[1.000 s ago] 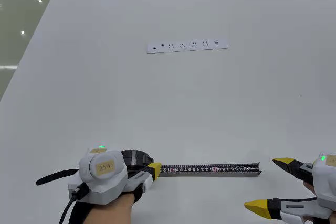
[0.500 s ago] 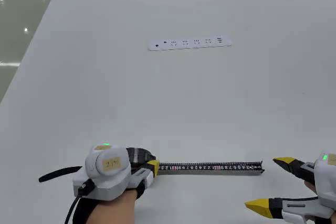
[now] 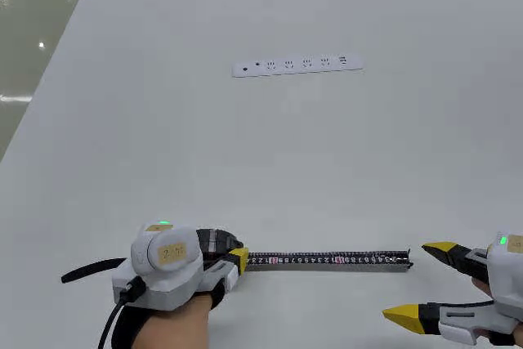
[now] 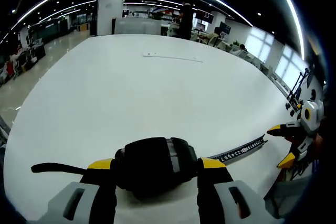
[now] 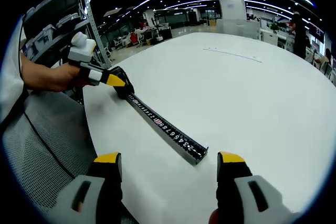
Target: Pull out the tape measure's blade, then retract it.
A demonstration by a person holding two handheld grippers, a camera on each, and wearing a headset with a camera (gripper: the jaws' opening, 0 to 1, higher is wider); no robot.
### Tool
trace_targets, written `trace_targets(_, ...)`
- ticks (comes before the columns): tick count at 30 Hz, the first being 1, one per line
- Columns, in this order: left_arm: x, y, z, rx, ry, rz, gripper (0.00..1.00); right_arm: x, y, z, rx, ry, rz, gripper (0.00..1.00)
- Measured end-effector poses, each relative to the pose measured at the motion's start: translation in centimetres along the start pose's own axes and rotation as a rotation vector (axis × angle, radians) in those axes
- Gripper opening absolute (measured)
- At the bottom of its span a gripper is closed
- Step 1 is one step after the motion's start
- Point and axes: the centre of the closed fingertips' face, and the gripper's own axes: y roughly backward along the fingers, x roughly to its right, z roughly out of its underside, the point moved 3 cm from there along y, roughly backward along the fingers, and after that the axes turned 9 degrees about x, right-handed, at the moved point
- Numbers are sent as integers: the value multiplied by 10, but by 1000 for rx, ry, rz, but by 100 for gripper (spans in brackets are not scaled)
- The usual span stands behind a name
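A black tape measure case sits between the yellow-tipped jaws of my left gripper, which is shut on it; the same case lies near the table's front edge in the head view. Its dark blade lies flat on the white table, pulled out to the right, ending in a hook. My right gripper is open, its tips a short way right of the hook and apart from it. In the right gripper view the blade runs from the left gripper toward my open right gripper.
A white power strip lies flat on the table's far middle. A black wrist strap trails left from the case. The table's left edge borders a glossy floor. Shelving and a mesh chair stand behind the left hand.
The blade's hook end sits very slightly further right than a second ago. The right gripper has stayed open and dropped a little; the left hand keeps its hold on the case.
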Motion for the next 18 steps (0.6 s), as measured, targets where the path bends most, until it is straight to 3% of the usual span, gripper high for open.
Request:
trace_targets(16,0,0,0,-3,-1,5,59,16,-11,4,-33,107,-29,51)
trace_targets(18,0,0,0,-2,-2,6,59,18,-13,7,-60,125,-31,50)
